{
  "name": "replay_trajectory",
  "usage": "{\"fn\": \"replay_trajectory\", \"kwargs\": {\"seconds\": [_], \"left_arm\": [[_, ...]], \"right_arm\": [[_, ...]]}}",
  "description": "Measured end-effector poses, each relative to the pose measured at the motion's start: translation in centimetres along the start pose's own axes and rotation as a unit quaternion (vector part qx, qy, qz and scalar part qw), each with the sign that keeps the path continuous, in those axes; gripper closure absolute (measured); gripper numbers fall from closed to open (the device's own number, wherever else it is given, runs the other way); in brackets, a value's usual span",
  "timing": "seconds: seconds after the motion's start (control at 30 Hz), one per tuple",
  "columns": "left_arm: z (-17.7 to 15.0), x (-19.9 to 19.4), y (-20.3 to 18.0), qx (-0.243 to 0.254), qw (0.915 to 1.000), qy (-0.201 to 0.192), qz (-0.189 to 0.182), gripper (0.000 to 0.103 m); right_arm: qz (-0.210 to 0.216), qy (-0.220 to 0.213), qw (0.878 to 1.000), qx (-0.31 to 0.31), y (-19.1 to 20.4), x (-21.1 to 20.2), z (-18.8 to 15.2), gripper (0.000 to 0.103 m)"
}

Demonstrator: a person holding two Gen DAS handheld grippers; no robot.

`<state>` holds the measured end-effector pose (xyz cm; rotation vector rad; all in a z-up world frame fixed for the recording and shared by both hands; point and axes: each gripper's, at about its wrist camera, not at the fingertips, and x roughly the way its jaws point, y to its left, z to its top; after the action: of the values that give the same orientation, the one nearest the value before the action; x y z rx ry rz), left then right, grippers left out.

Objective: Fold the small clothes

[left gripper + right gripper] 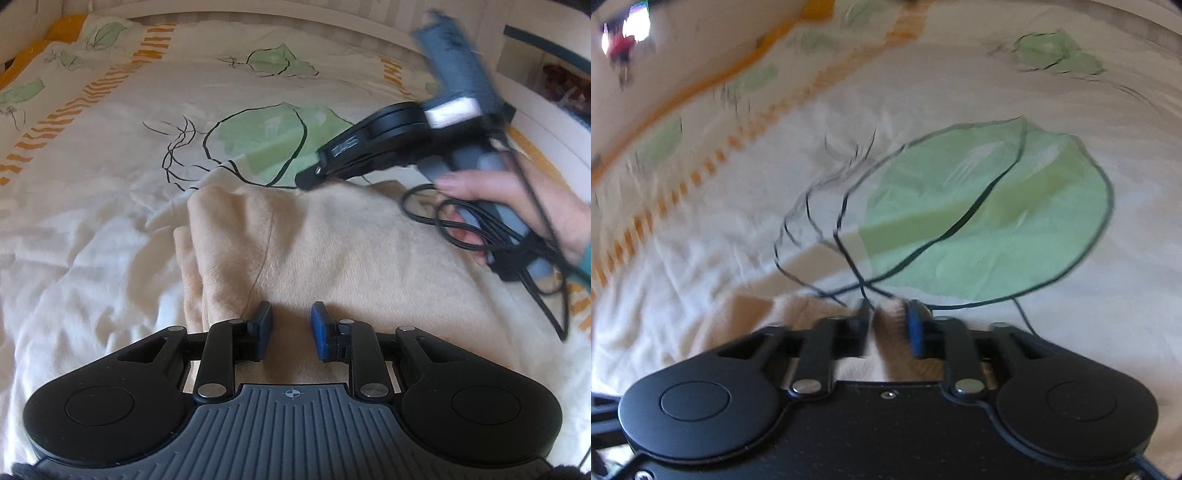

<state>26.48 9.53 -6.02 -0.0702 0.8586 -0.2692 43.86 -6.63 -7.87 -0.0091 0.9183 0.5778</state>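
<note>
A small beige fleece garment (332, 251) lies folded on the bed cover, its folded edge to the left. My left gripper (291, 325) is open and empty, its blue pads low over the garment's near edge. My right gripper (888, 321) shows in its own blurred view with beige cloth (890, 347) between its fingers; the jaws look closed on the garment's far edge. In the left wrist view the right gripper's body (384, 144) is held by a hand (517, 214) over the garment's far right corner.
The bed cover (110, 206) is white with green leaf prints (269, 140) and orange dashed stripes. A black cable (480, 229) hangs from the right gripper over the garment. A white wall or headboard runs along the far edge.
</note>
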Motion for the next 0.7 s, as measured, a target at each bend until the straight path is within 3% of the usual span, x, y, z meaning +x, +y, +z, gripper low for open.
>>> {"fn": "replay_trajectory", "kwargs": {"seconds": [0.07,0.13,0.17,0.23,0.3,0.4,0.6,0.7], "left_arm": [[0.3,-0.6,0.5,-0.009,0.9999,-0.002,-0.009,0.076],[0.4,-2.0,1.2,-0.026,0.9994,-0.018,-0.013,0.067],[0.3,-2.7,1.7,-0.036,0.9988,-0.028,-0.016,0.051],[0.0,-4.1,2.6,-0.056,0.9972,-0.050,0.003,0.034],[-0.5,-5.0,3.8,-0.074,0.9952,-0.061,0.016,0.034],[-0.9,-5.1,5.6,-0.112,0.9929,-0.039,0.010,0.034],[-2.2,-3.6,6.9,-0.154,0.9865,0.026,-0.048,0.027],[-2.1,-2.3,6.3,-0.157,0.9834,0.032,-0.084,0.026]], "right_arm": [[0.002,-0.047,0.998,0.028,-0.9,-2.9,-0.7,0.014],[0.001,-0.080,0.995,0.051,-1.9,-5.9,-1.9,0.015],[0.002,-0.084,0.995,0.061,-2.3,-6.8,-2.4,0.014],[0.008,-0.086,0.992,0.094,-3.7,-8.6,-4.1,0.011],[0.022,-0.080,0.989,0.125,-4.9,-9.7,-5.8,0.010],[0.042,-0.065,0.984,0.159,-5.7,-9.9,-7.9,0.009],[0.099,-0.034,0.973,0.206,-6.1,-8.0,-10.4,0.009],[0.124,-0.035,0.970,0.208,-5.5,-7.0,-10.4,0.005]]}}
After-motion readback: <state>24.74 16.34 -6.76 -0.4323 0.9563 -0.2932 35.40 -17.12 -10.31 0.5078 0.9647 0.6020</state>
